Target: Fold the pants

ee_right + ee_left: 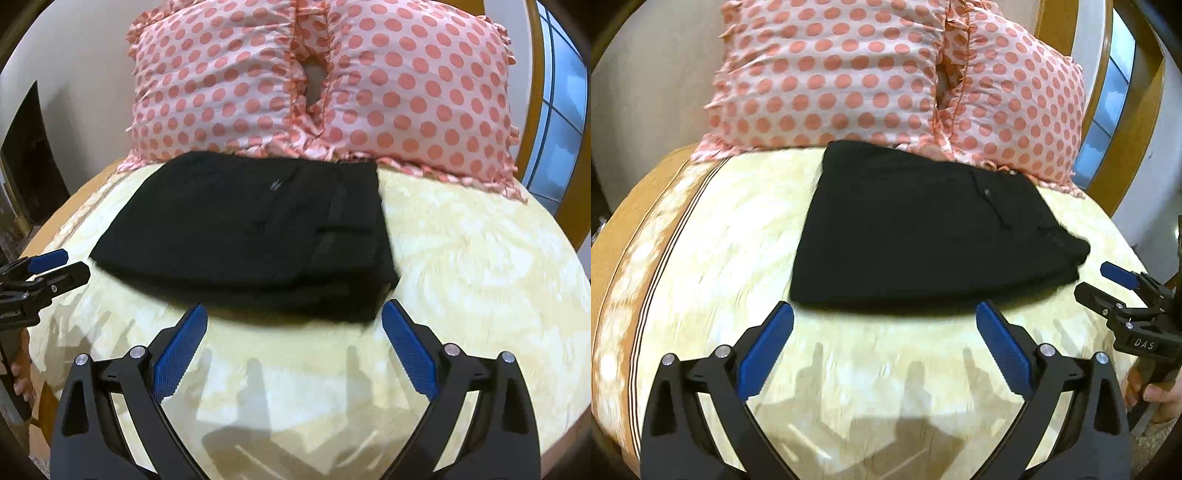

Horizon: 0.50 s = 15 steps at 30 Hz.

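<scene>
Black pants (pixel 916 229) lie folded in a compact rectangle on the cream bedspread, up against the pillows; they also show in the right wrist view (pixel 251 229). My left gripper (pixel 884 314) is open and empty, just short of the fold's near edge. My right gripper (pixel 293 314) is open and empty, at the near right corner of the fold. The right gripper also shows in the left wrist view (pixel 1108 280) to the right of the pants. The left gripper shows in the right wrist view (pixel 62 264) to their left.
Two pink pillows with coral dots (pixel 886 74) (pixel 332 81) stand behind the pants. The cream bedspread (pixel 738 229) has an orange border at the left. A wooden headboard frame (pixel 1123 122) and a window (pixel 557 110) are at the right.
</scene>
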Motion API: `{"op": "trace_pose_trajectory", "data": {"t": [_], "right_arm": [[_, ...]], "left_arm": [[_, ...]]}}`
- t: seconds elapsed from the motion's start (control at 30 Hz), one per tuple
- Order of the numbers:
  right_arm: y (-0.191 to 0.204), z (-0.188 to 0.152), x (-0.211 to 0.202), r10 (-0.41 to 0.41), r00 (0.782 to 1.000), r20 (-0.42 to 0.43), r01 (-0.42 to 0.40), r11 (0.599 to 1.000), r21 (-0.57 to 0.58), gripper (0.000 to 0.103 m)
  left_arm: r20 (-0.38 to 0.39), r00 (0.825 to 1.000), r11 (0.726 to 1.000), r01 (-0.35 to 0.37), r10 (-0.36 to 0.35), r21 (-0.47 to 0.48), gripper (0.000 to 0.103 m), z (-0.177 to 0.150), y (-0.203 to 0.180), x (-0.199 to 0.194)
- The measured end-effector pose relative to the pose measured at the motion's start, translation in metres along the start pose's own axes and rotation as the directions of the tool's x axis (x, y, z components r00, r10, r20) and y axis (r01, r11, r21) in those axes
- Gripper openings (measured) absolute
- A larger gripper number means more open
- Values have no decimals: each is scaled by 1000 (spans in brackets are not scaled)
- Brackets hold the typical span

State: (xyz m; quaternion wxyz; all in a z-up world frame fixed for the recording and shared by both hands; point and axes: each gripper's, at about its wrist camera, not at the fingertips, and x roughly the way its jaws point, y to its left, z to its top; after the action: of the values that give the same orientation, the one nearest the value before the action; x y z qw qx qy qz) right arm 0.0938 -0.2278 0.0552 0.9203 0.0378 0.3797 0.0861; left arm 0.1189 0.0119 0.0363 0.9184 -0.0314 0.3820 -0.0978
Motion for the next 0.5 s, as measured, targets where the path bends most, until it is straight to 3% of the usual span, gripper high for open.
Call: {"op": "trace_pose_trajectory", "data": {"t": [0.23, 0.5], "right_arm": [[28, -31, 1, -38, 999, -17, 38, 999, -19, 97], [32, -45, 6, -71, 996, -46, 72, 997, 14, 101]], "left_arm": [[-18, 998, 998, -66, 66, -6, 99, -36, 2, -3], [-34, 996, 996, -86, 86, 13, 100, -52, -1, 2]]}}
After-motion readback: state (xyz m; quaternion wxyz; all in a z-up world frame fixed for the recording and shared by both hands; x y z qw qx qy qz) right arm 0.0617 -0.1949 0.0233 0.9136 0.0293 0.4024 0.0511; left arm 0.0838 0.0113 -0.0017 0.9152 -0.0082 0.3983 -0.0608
